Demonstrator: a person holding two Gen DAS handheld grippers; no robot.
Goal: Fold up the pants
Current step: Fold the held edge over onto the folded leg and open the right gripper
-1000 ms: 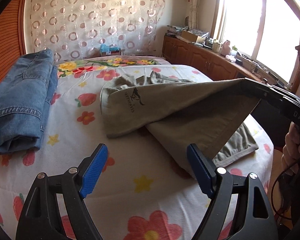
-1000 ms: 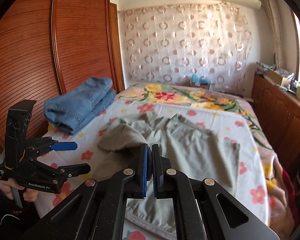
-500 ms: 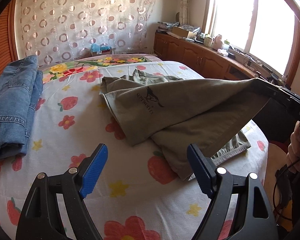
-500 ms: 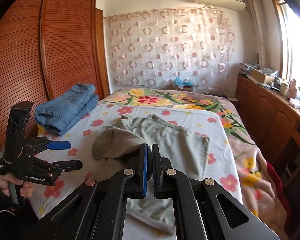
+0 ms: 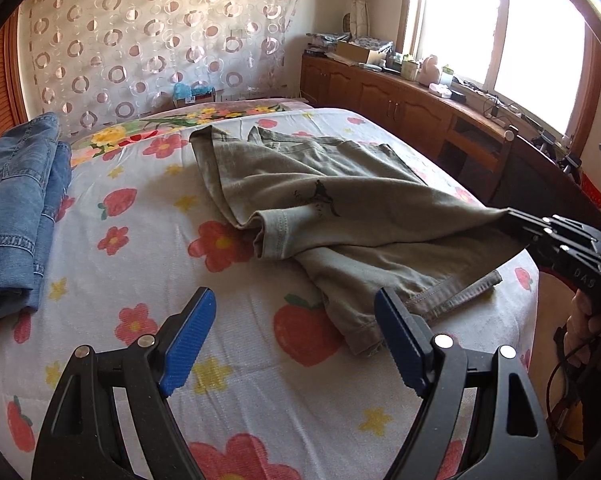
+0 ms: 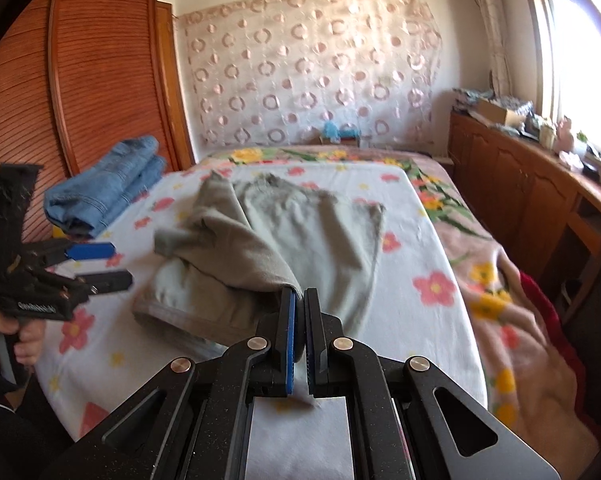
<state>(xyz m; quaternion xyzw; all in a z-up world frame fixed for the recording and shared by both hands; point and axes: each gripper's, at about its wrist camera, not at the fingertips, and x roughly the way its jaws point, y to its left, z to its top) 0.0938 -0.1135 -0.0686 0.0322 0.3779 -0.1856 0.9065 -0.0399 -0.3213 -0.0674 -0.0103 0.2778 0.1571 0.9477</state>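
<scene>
Olive-grey pants (image 5: 340, 208) lie partly folded on the flowered bed sheet (image 5: 140, 264), also in the right wrist view (image 6: 300, 224). My right gripper (image 6: 299, 300) is shut on an edge of the pants and holds that part stretched above the bed; it shows in the left wrist view (image 5: 512, 220) at the right. My left gripper (image 5: 292, 336) is open and empty, low over the sheet near the pants' hem; it shows in the right wrist view (image 6: 96, 264) at the left.
Folded blue jeans (image 5: 16, 208) lie at the bed's left side, by a wooden wardrobe (image 6: 100, 80). A wooden cabinet (image 5: 420, 108) with clutter runs along the window at right. A patterned curtain (image 5: 160, 40) hangs behind the bed.
My right gripper has pulled the held pants edge lower and toward the bed's near right edge, so the cloth lies flatter. Both views have shifted; the left gripper stays open.
</scene>
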